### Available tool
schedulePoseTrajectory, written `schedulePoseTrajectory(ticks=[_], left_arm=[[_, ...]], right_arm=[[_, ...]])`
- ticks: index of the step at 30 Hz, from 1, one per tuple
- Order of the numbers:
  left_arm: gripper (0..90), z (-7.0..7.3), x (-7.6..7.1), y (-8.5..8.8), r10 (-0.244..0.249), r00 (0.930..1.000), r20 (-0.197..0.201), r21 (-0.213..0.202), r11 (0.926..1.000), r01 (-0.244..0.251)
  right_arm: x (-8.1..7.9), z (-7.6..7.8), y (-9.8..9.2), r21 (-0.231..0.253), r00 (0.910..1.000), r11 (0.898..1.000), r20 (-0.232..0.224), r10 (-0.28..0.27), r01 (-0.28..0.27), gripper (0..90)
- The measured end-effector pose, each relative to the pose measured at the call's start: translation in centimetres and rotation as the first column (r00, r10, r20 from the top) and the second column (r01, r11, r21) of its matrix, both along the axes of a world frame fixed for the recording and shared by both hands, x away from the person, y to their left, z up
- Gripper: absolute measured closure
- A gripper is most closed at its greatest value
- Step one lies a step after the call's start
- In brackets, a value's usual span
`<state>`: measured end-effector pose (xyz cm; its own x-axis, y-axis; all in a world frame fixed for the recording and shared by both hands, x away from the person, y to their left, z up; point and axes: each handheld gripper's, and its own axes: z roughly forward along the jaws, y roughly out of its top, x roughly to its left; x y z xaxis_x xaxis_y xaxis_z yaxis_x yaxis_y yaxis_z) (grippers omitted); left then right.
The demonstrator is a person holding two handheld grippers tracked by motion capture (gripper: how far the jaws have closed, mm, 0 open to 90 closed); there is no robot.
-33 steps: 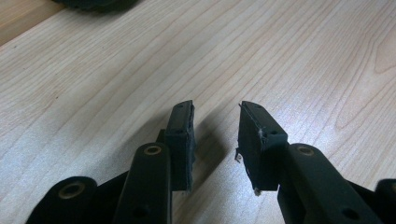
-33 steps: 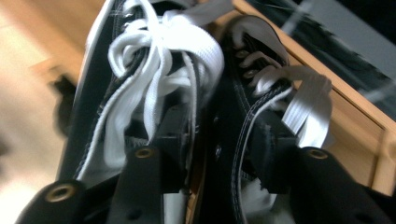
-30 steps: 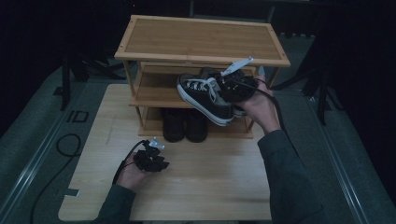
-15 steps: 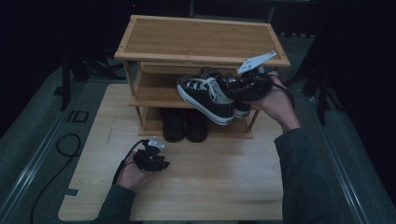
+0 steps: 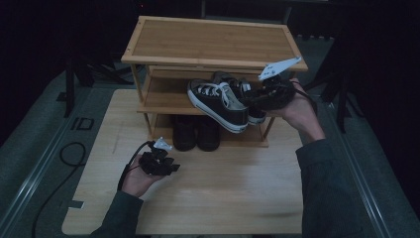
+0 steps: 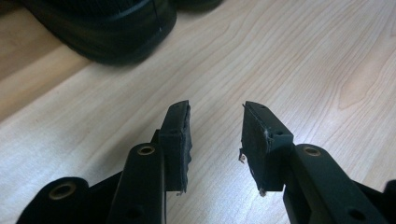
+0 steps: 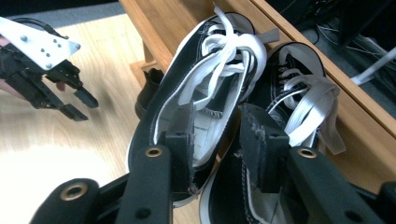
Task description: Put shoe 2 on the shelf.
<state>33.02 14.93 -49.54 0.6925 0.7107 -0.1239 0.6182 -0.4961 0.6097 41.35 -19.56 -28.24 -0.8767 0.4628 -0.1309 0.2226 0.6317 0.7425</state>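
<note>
Two black sneakers with white laces lie side by side at the middle shelf of a bamboo shoe rack [image 5: 213, 44]. The nearer sneaker [image 5: 218, 104] [image 7: 205, 70] juts out tilted over the shelf's front edge, and the other sneaker [image 5: 236, 83] [image 7: 299, 79] lies behind it. My right gripper [image 5: 250, 100] [image 7: 217, 116] has one jaw inside each sneaker. Its jaws have just been closing and pinch the two adjoining collars. My left gripper [image 5: 173, 166] [image 6: 217, 109] [image 7: 79, 105] hovers low over the table, open. Its jaws have just been opening, with nothing between them.
A pair of black shoes [image 5: 195, 131] [image 6: 107, 28] stands on the rack's bottom shelf, just beyond the left gripper. The rack sits at the back of a pale wooden table [image 5: 223, 198]. A black cable [image 5: 64, 153] loops on the floor at left.
My right hand has swung to the right, and its grey plate moved right and slightly up, while the sneakers stayed at the shelf. The left gripper has risen a little.
</note>
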Motion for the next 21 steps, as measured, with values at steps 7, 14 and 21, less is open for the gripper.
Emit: schedulePoseTrajectory(ticks=[7, 14, 21], left_arm=[[62.6, 2.1, 0.3, -0.2, 0.016, 0.9987, 0.048, -0.002, 0.9999, -0.015], [64.9, 4.1, 0.8, -0.5, 0.012, 0.9982, 0.060, -0.016, 0.9998, -0.011], [65.6, 5.9, 1.5, -0.7, 0.016, 0.9965, 0.082, -0.024, 0.9996, -0.014]], right_arm=[[-0.7, 0.0, -0.9, 0.038, 0.9992, 0.999, -0.018, 0.036, -0.035, 72.4], [-1.4, -0.1, -1.6, 0.019, 0.9975, 0.997, -0.019, 0.068, -0.068, 79.3], [-2.3, -0.5, -2.4, -0.017, 0.9962, 0.996, -0.017, 0.085, -0.086, 89.1]])
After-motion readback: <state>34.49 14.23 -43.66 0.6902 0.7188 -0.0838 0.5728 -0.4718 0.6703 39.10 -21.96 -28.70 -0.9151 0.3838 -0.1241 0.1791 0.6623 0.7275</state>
